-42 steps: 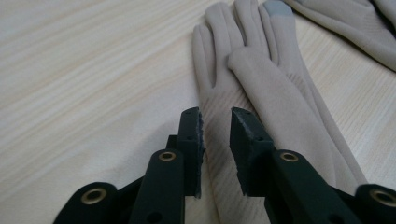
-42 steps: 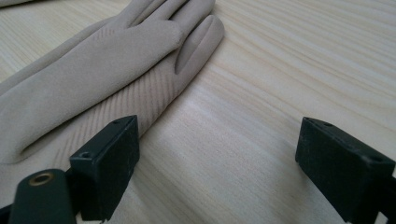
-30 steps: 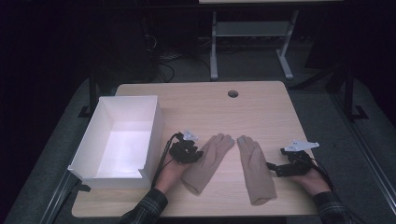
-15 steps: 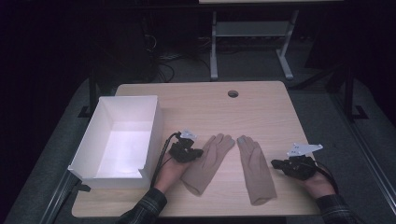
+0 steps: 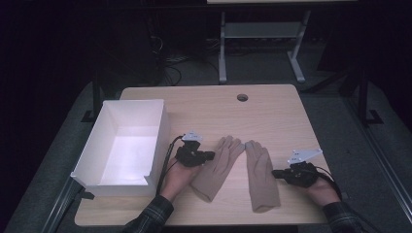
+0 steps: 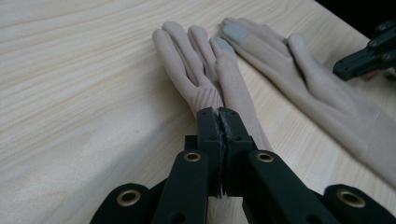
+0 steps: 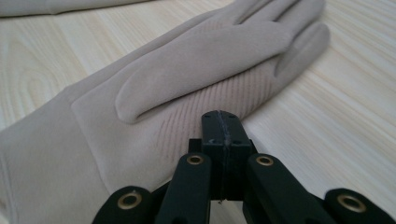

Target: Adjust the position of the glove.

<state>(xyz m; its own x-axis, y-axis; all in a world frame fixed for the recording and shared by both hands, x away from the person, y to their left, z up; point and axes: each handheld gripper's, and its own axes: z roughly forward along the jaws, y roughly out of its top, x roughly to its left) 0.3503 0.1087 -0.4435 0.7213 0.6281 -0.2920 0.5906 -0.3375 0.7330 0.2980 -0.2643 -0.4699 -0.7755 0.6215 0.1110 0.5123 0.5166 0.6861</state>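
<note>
From the high view, your left gripper sits at the edge of the left glove, where it sat a second ago, but its jaws have just been closing and now stand together; your right gripper has pulled back toward you from where it was a second ago and lies just beside the right glove, its jaws also having just closed; both gloves lie flat on the table as before, fingertips nearly meeting, with the white box unmoved at the left.

In the left gripper view, your left gripper has its jaws pressed together with no gap, right over the left glove; whether fabric is pinched between them I cannot tell; the right glove lies beyond.

In the right gripper view, your right gripper has its jaws together, tips at the edge of the right glove, nothing visibly caught between them.
</note>
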